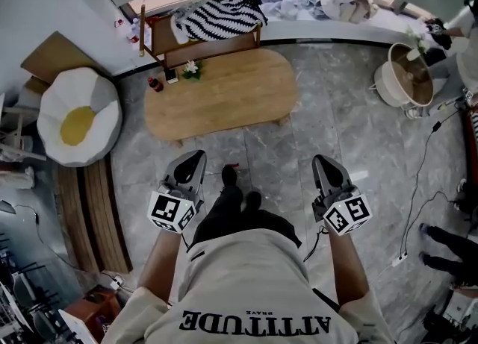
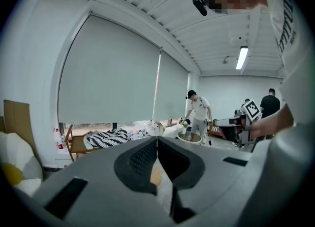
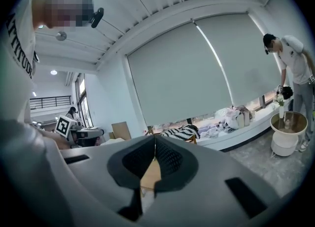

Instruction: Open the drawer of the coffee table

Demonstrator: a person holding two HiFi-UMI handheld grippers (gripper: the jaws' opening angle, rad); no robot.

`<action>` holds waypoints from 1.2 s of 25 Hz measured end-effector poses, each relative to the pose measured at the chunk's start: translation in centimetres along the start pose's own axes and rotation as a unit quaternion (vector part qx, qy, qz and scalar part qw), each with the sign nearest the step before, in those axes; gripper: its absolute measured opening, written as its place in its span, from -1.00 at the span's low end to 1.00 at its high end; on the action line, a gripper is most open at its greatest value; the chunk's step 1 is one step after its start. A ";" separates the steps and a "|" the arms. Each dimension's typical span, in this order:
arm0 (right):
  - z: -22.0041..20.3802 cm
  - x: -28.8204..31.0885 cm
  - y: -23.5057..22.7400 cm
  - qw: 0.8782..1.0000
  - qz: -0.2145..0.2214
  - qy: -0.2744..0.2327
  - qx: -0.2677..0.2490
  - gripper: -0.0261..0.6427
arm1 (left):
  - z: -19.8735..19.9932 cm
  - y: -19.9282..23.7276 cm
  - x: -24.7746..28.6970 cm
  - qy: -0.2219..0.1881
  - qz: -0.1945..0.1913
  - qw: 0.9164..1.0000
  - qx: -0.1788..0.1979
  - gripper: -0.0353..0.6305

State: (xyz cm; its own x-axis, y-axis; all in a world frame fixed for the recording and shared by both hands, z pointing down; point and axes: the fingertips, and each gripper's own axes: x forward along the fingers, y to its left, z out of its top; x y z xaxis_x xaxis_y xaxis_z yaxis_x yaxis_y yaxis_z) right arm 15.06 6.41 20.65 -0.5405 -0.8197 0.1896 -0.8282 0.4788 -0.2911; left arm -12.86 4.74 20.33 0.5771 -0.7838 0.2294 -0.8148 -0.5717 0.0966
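Note:
The oval wooden coffee table (image 1: 220, 92) stands on the grey marble floor ahead of me; its drawer does not show from above. My left gripper (image 1: 192, 162) and my right gripper (image 1: 323, 162) hang side by side short of the table's near edge, one on each side of my feet. Both point toward the table and touch nothing. In the left gripper view the left gripper (image 2: 157, 141) has its jaws closed tip to tip with nothing between them. The right gripper (image 3: 155, 142) looks the same in its own view. A sliver of tabletop (image 3: 151, 174) shows below its tips.
A small plant (image 1: 193, 69) sits on the table's far left corner, a red bottle (image 1: 154, 83) on the floor beside it. A chair with a striped blanket (image 1: 218, 16) stands behind. An egg-shaped cushion (image 1: 78, 115) lies left, a round basket table (image 1: 407, 74) right, with cables (image 1: 422, 178) on the floor.

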 end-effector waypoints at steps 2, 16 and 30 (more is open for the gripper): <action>-0.2 0.9 -0.6 1.000 -0.009 0.004 0.000 -0.87 | -0.3 0.9 0.9 0.003 0.002 1.000 -0.006 -0.83; -2.1 9.1 -3.1 0.998 -0.037 0.036 0.023 -0.87 | -3.1 7.9 7.6 0.026 -0.026 0.999 -0.014 -0.83; -9.2 19.5 -5.8 0.986 -0.045 0.073 0.141 -0.86 | -9.6 15.1 14.1 0.069 -0.063 0.995 -0.039 -0.83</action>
State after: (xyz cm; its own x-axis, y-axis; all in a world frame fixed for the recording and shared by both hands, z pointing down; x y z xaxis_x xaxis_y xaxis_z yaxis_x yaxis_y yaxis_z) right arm 7.91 -9.45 34.67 -0.4989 -0.7913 0.3534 -0.8110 0.2825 -0.5123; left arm -17.55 -12.62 34.34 0.6668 -0.6632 0.3400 -0.7409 -0.6389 0.2070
